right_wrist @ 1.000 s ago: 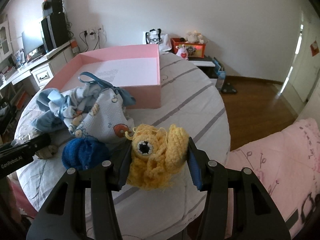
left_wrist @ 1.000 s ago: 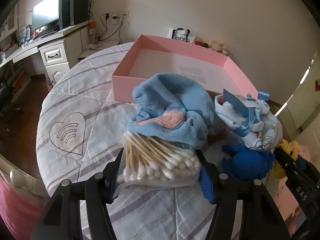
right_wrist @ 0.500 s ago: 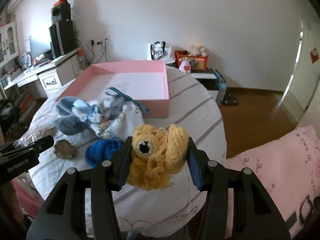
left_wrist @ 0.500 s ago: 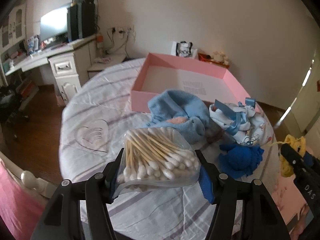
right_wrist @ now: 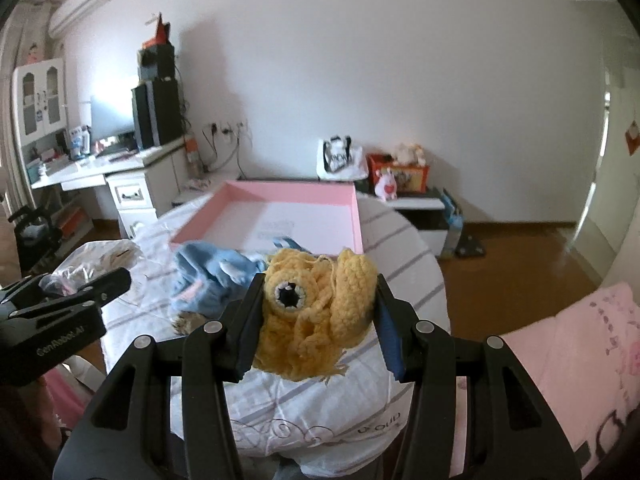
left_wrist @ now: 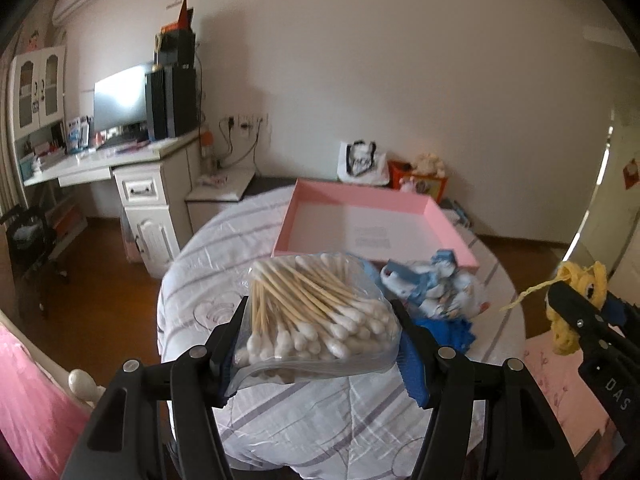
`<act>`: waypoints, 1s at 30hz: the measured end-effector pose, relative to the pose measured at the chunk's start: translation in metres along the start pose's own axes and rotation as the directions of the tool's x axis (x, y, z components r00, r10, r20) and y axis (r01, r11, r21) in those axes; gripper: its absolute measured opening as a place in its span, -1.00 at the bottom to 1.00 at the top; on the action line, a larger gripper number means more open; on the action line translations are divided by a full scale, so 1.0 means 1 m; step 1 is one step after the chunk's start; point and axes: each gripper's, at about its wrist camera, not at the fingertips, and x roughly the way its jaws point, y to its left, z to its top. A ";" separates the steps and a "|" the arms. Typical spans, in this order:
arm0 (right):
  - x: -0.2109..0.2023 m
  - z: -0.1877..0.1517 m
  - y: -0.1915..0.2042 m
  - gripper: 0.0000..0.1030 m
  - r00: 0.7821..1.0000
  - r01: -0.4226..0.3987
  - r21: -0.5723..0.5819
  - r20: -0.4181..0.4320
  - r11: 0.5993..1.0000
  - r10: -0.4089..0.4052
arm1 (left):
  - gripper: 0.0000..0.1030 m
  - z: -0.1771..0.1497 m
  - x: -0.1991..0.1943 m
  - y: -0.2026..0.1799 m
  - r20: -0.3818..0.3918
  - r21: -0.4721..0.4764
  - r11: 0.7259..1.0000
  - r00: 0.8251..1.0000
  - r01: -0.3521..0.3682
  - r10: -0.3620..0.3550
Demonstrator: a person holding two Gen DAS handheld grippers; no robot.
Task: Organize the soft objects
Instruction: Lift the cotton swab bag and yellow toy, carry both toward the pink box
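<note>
Round table [left_wrist: 280, 412] w/ white striped cloth, wood floor around it. Pink box [left_wrist: 448, 224] sits open on far side of table, inside looks bare except a printed patch. Room: white desk [left_wrist: 132, 176] w/ monitor [left_wrist: 120, 100] and black tower at left wall, AC unit up top left, white tote bag [right_wrist: 340, 160] and orange bin w/ plush toys by back wall, pink bedding at frame edges.

Left gripper [left_wrist: 318, 344] clenched on clear bag of cotton swabs [left_wrist: 316, 316], held up off table. Right gripper [right_wrist: 316, 312] clamped on yellow crochet toy [right_wrist: 316, 312], also lifted clear of cloth.

Pile near box front edge: light blue fleece piece [right_wrist: 208, 276], printed baby cloth w/ blue ribbon [left_wrist: 436, 288], dark blue knit item [left_wrist: 444, 330] just beside it.

Left view only: dark blue knit, printed cloth in full, right gripper side-on w/ yarn strand hanging. Right view only: fleece piece in the open, small brownish lump [right_wrist: 188, 322] on cloth below it, low shelf and doorway on right, left gripper side-on w/ bag mostly washed out.
</note>
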 end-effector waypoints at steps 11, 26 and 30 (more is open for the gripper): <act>-0.056 0.014 0.013 -0.08 0.989 -0.025 -0.029 0.147 0.999 0.029 | 0.17 -0.002 -0.090 -0.005 0.173 0.024 1.000 0.985 -0.006 0.002; -0.099 0.015 0.028 -0.07 0.965 -0.010 -0.045 0.262 0.999 0.021 | 0.17 -0.042 -0.147 -0.004 0.288 0.050 0.998 0.957 -0.033 0.017; -0.104 0.015 0.027 -0.07 0.961 -0.004 -0.040 0.275 0.999 0.015 | 0.17 -0.049 -0.142 -0.007 0.293 0.060 0.998 0.956 -0.035 0.016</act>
